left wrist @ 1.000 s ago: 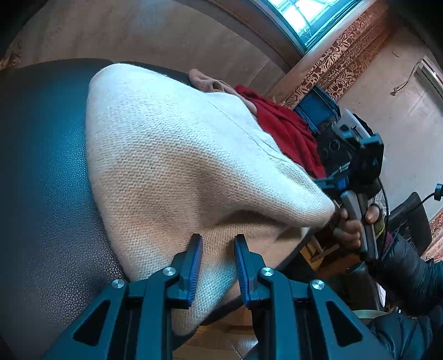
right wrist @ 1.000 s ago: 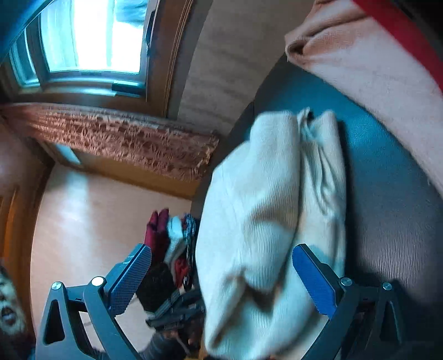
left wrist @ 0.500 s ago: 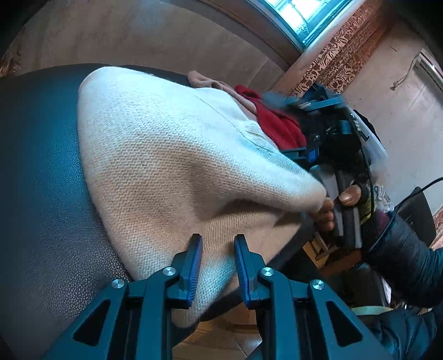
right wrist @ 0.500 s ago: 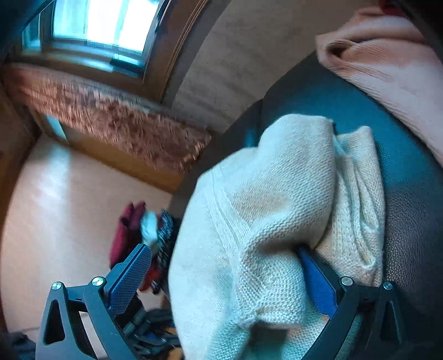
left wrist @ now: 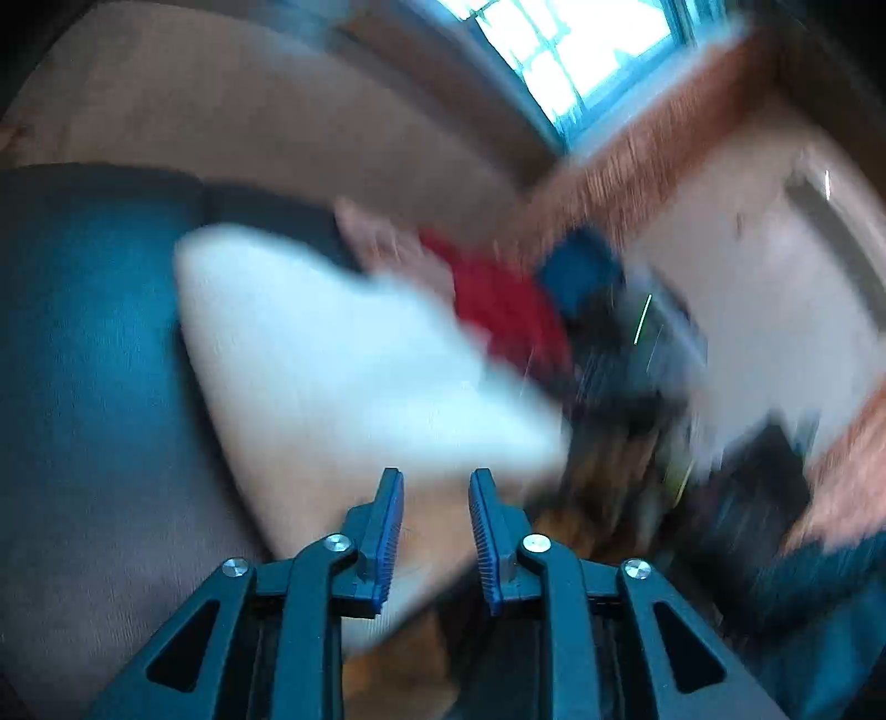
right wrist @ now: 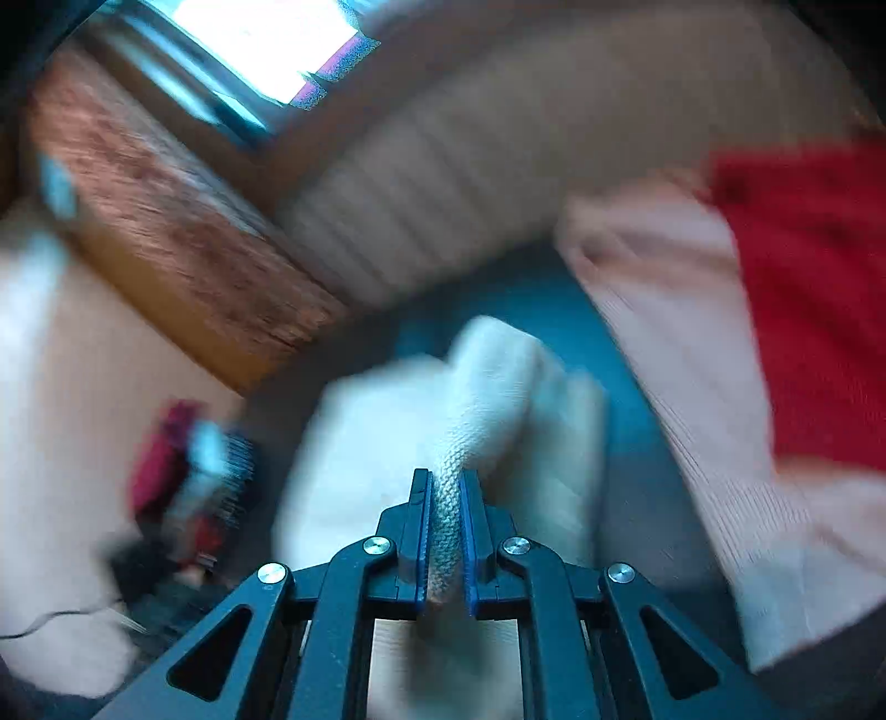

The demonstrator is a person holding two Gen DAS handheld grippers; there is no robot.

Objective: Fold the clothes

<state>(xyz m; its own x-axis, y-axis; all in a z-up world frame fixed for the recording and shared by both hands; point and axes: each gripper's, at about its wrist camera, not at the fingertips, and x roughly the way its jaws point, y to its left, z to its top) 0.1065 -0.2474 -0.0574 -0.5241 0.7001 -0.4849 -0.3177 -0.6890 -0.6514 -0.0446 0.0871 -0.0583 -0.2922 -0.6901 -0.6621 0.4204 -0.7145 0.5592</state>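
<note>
A cream knit sweater (left wrist: 343, 376) lies bunched on a dark leather seat (left wrist: 83, 332). In the left wrist view its near edge runs between the fingers of my left gripper (left wrist: 436, 482), whose jaws are opening slightly while cloth still fills the gap. In the right wrist view my right gripper (right wrist: 446, 482) is shut on a raised fold of the same sweater (right wrist: 498, 387), and the knit is pinched flat between the blue pads. Both views are blurred by motion.
A pink garment (right wrist: 692, 332) and a red one (right wrist: 808, 288) lie on the seat (right wrist: 626, 443) to the right of the sweater. In the left wrist view the red cloth (left wrist: 498, 310) lies beyond the sweater. A window (left wrist: 570, 50) and a wall stand behind.
My right gripper's jaws went from wide around the sweater to shut on a fold of it. Both grippers have risen, and the sweater now looks smaller and farther off.
</note>
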